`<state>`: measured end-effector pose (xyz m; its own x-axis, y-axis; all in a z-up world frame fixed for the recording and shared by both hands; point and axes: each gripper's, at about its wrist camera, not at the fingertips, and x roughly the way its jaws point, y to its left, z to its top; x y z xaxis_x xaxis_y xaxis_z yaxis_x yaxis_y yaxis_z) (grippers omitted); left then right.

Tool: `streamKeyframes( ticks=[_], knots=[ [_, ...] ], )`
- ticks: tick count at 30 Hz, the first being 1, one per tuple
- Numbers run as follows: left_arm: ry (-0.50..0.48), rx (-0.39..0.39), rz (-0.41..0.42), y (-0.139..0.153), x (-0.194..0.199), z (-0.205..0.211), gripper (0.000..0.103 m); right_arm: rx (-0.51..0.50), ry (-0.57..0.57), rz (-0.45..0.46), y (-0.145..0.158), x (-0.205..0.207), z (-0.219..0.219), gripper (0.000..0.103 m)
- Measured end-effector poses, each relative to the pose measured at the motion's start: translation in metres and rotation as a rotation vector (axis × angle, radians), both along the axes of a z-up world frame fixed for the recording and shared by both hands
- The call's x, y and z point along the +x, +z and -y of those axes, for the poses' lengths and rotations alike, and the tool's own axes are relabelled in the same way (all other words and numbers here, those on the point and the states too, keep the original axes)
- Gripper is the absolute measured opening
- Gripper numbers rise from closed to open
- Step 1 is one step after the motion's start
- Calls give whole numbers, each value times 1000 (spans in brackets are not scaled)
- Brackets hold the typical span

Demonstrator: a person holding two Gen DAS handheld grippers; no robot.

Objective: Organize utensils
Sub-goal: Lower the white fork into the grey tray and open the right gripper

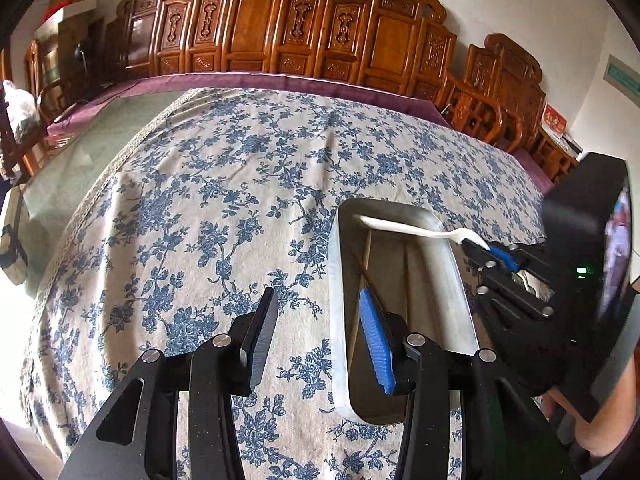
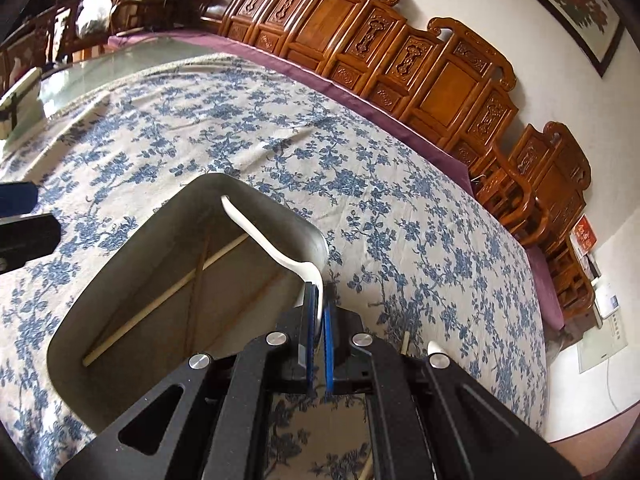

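A metal tray (image 1: pixel 340 280) (image 2: pixel 120 248) lies on the flowered tablecloth, with wooden chopsticks (image 1: pixel 366 256) (image 2: pixel 160 300) inside it. My right gripper (image 2: pixel 320 320) (image 1: pixel 492 252) is shut on the wide end of a white spoon (image 2: pixel 260 232) (image 1: pixel 408 230). The spoon's handle reaches out over the tray's far end. My left gripper (image 1: pixel 316 336) stands open over the tray's left rim, nothing between its pads. One of its fingers (image 2: pixel 24 232) shows at the left edge of the right wrist view.
Just right of my right gripper, a chopstick end (image 2: pixel 406 344) and a white utensil tip (image 2: pixel 434 346) lie on the cloth (image 1: pixel 200 200), mostly hidden. Carved wooden chairs (image 1: pixel 260 32) line the table's far side. A person's arm (image 1: pixel 612 420) is at the lower right.
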<state>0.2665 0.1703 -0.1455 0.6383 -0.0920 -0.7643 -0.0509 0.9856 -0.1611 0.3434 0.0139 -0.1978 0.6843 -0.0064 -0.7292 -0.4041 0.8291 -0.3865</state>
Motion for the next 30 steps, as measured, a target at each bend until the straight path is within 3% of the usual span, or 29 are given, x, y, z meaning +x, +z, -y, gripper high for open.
streamKeyframes(
  ticks=[7, 16, 21, 30],
  knots=[
    [12, 0, 0, 0, 1, -4, 41, 44, 43, -46, -9, -4, -10, 7],
    [11, 3, 0, 0, 1, -3, 41, 335, 122, -208, 2, -16, 1, 20],
    [9, 4, 0, 0, 1, -2, 41, 435, 141, -322, -1, -20, 7, 25],
    [0, 10, -1, -2, 1, 2, 41, 502, 185, -336, 5, -37, 30, 32]
  ],
)
